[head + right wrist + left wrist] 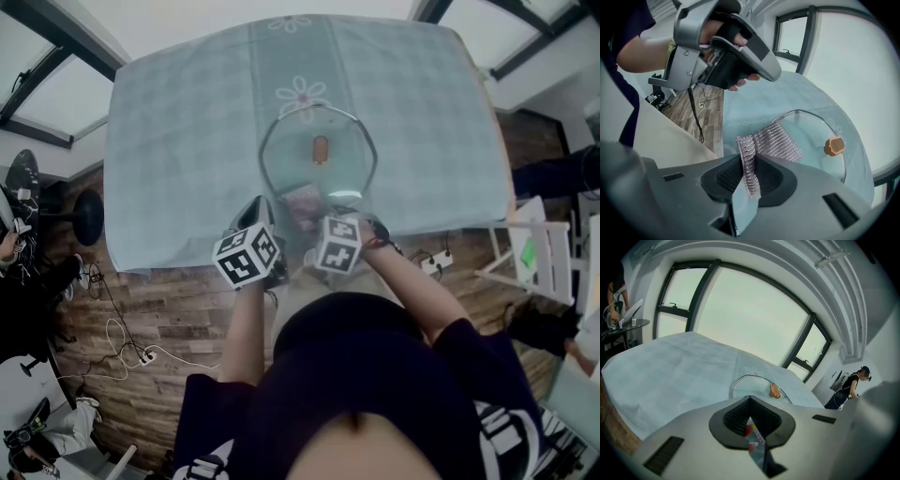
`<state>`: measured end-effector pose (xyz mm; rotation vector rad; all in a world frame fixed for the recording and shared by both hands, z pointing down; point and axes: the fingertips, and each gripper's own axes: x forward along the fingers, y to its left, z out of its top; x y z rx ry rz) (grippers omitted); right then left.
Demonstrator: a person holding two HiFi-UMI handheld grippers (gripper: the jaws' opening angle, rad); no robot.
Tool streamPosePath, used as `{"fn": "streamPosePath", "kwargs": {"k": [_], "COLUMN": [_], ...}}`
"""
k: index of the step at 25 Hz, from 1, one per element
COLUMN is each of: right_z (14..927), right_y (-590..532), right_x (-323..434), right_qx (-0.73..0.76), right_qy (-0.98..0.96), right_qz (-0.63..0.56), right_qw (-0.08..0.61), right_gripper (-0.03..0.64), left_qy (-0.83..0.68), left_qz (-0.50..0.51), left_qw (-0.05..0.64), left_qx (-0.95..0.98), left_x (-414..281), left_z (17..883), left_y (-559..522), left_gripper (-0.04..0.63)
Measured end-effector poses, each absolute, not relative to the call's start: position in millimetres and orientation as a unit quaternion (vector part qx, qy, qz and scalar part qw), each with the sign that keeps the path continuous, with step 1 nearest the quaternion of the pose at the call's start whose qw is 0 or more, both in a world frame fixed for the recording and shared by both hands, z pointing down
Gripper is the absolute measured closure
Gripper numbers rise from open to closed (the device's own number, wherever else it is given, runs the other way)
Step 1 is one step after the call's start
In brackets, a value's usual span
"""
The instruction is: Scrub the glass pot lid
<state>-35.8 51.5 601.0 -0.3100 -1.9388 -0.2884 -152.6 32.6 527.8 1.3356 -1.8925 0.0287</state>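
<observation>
Glass pot lid (291,155), one, lies flat on the desk (178,141) at its near middle, with its single copper knob (834,146) up. Of two tools, the right tool (749,161) is clenched on one silvery mesh cloth (771,139), which spreads over the lid's near rim. The left tool (750,401) is clenched shut just near-left of the lid. Only the left gripper view shows a person (848,385) standing at the far right.

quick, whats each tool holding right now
left tool: closed; colourful sliver at its tip, can't identify
right tool: closed on silver mesh scrub cloth
</observation>
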Motion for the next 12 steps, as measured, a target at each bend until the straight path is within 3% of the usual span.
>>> {"fn": "streamPosePath", "kwargs": {"k": [12], "right_z": [601], "right_y": [58], "right_x": [-24], "right_qx": [-0.122], "right_qy": [-0.821], "right_qz": [-0.109], "right_qw": [0.548], "right_gripper": [0.538], "left_qy": [-0.739], "left_qz": [0.016], "left_qw": [0.404], "left_qx": [0.539], "left_x": [-142], "left_z": [529], "left_y": [34], "left_gripper": [0.604]}}
